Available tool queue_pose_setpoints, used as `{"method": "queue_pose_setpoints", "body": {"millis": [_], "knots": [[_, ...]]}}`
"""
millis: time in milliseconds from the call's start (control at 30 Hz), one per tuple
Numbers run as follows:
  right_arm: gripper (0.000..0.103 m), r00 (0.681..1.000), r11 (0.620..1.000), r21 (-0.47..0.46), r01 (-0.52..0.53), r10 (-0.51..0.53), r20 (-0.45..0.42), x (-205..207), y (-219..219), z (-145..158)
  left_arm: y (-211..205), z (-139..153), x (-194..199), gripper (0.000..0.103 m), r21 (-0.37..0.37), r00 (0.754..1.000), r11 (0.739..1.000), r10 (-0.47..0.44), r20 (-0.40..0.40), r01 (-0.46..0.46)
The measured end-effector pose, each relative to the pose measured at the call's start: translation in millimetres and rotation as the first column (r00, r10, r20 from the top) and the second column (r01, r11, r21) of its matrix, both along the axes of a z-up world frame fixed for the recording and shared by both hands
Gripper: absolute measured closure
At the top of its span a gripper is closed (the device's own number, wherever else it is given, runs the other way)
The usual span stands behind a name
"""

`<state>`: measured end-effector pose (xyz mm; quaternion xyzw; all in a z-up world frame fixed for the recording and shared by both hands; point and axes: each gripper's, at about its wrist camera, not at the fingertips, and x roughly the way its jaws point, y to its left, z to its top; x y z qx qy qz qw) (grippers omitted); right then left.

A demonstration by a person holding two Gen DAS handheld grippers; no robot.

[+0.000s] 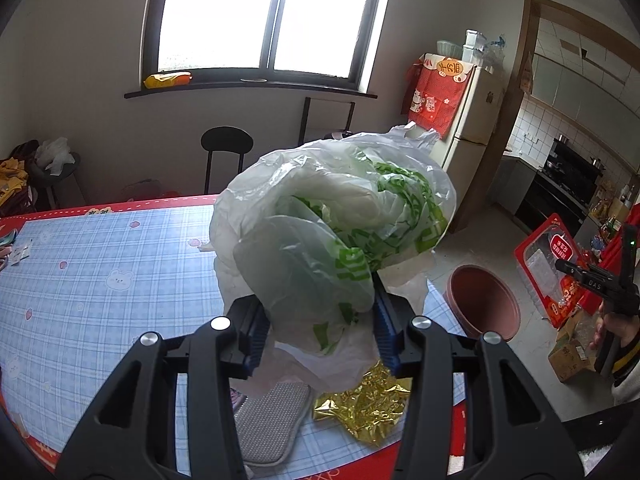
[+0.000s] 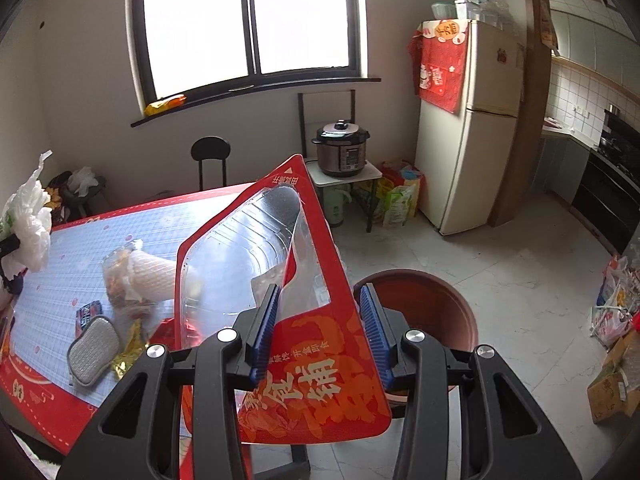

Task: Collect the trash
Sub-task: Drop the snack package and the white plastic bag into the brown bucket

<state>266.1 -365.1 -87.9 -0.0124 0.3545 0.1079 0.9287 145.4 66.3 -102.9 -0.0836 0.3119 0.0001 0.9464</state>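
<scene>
My left gripper [image 1: 320,328] is shut on a crumpled white and green plastic bag [image 1: 332,220], held above the right end of the table [image 1: 100,264]. My right gripper [image 2: 322,336] is shut on a red snack package with a clear window [image 2: 260,292], held upright between the table and the brown trash bin [image 2: 436,304]. The bin [image 1: 486,304] stands on the floor just right of the table. Gold foil wrapper [image 1: 360,404] and a grey sponge pad [image 1: 272,424] lie on the table below the bag. The right gripper with its package [image 1: 556,264] shows at the right of the left wrist view.
On the table lie a clear wrapper with white paper [image 2: 136,276], a small dark packet [image 2: 88,316], the grey pad [image 2: 94,350] and gold foil [image 2: 128,354]. A black chair [image 1: 226,152], fridge [image 2: 476,128], a rice cooker on a small stand [image 2: 342,152] and floor bags [image 2: 616,304] surround.
</scene>
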Motion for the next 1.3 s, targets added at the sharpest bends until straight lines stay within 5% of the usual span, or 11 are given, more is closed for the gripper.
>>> {"method": "queue_pose_setpoints", "body": {"millis": [500,600,667,733,900,1100,1300], "knots": [[0.061,0.995,0.998,-0.006,0.061,-0.061,-0.082,108.2,-104.4,-50.1,-95.7,-6.9,38.6,0.056,0.059,0.998,0.998,0.003,-0.062,0.001],[0.055,0.994,0.996,0.040,0.075,-0.072,-0.081,125.7,-111.6,-50.1,-109.9,-6.6,40.4,0.056,0.071,0.997,0.997,0.006,-0.074,-0.001],[0.042,0.995,0.995,0.069,0.075,-0.070,-0.068,133.9,-113.3,-46.8,-117.0,-6.9,43.4,0.056,0.078,0.996,0.997,0.008,-0.083,-0.002],[0.023,0.997,0.993,0.092,0.070,-0.067,-0.043,136.3,-114.2,-40.0,-122.8,-7.4,45.9,0.056,0.081,0.996,0.997,0.009,-0.090,-0.001],[0.006,0.999,0.995,0.086,0.053,-0.053,0.005,129.7,-116.2,-21.5,-141.5,-8.0,57.1,0.056,0.083,0.995,0.996,-0.020,-0.098,0.028],[0.005,0.997,0.997,0.043,0.066,-0.068,0.041,98.8,-132.8,-7.1,-180.4,-12.2,82.8,0.055,0.098,0.987,0.987,-0.112,-0.116,0.124],[0.005,0.993,0.992,0.053,0.118,-0.119,0.002,64.2,-164.9,-13.2,-239.6,-22.1,127.0,0.055,0.100,0.951,0.953,-0.271,-0.149,0.287]]}}
